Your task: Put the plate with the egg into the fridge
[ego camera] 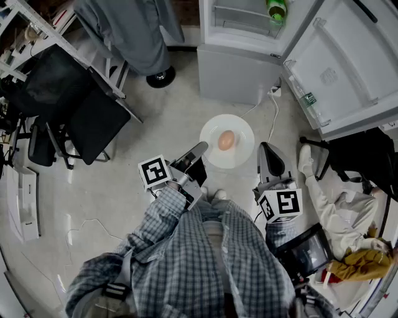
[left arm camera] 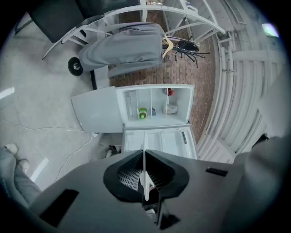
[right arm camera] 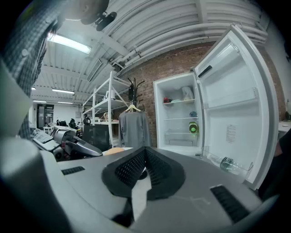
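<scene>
A white plate (ego camera: 239, 127) with a brown egg (ego camera: 226, 140) on it hangs over the floor, short of the open fridge (ego camera: 242, 25). My left gripper (ego camera: 200, 148) is shut on the plate's left rim. My right gripper (ego camera: 264, 148) is shut on its right rim. In the left gripper view the thin plate edge (left arm camera: 144, 175) stands clamped between the jaws of the left gripper (left arm camera: 144, 157), with the fridge (left arm camera: 154, 107) ahead. In the right gripper view the right gripper (right arm camera: 145, 157) holds the plate (right arm camera: 138, 191), and the egg (right arm camera: 113, 150) peeks over the jaw.
The fridge door (ego camera: 348, 62) swings wide open to the right, with a bottle (ego camera: 309, 99) in its rack. A green bottle (ego camera: 276, 9) sits on a shelf inside. A black chair (ego camera: 87, 118) and a hanging grey garment (ego camera: 134, 31) stand left. A cable (ego camera: 273, 118) and clothes (ego camera: 348, 217) lie right.
</scene>
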Demonstrator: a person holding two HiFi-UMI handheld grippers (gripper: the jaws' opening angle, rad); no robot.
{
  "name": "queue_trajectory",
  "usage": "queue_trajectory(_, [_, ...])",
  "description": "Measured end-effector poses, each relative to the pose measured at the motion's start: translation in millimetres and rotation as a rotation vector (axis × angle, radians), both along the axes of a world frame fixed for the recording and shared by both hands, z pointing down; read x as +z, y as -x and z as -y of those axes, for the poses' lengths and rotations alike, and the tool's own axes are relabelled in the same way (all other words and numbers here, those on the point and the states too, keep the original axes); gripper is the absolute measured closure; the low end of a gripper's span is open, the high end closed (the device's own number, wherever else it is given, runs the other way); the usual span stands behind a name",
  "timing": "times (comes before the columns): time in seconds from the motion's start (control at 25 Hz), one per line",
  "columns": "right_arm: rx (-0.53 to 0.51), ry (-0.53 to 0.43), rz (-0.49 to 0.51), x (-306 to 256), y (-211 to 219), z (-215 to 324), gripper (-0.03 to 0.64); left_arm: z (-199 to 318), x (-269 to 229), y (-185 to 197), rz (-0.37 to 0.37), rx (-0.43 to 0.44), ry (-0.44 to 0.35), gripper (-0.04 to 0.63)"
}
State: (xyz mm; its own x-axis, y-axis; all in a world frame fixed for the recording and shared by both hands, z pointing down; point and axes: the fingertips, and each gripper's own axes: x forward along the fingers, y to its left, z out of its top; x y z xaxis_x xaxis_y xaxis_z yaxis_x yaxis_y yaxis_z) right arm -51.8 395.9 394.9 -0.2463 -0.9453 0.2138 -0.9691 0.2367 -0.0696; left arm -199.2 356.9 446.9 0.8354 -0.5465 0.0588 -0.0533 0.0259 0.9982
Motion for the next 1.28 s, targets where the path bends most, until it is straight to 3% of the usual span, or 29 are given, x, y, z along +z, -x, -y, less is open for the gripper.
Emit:
queue_trajectory(0.72, [0.004,-0.006,0.010,-2.4,-8.3,-4.3,0.611,-4.8,-3.1,-5.0,-0.005,-0.008,-0.003,0.575])
queue_trajectory(1.28, [-0.021,0.004,-0.002,0.2,-27.2,-18.4,0.611,-13.9,-11.7,-14.9,0.001,-0.062,-0.025,0.575])
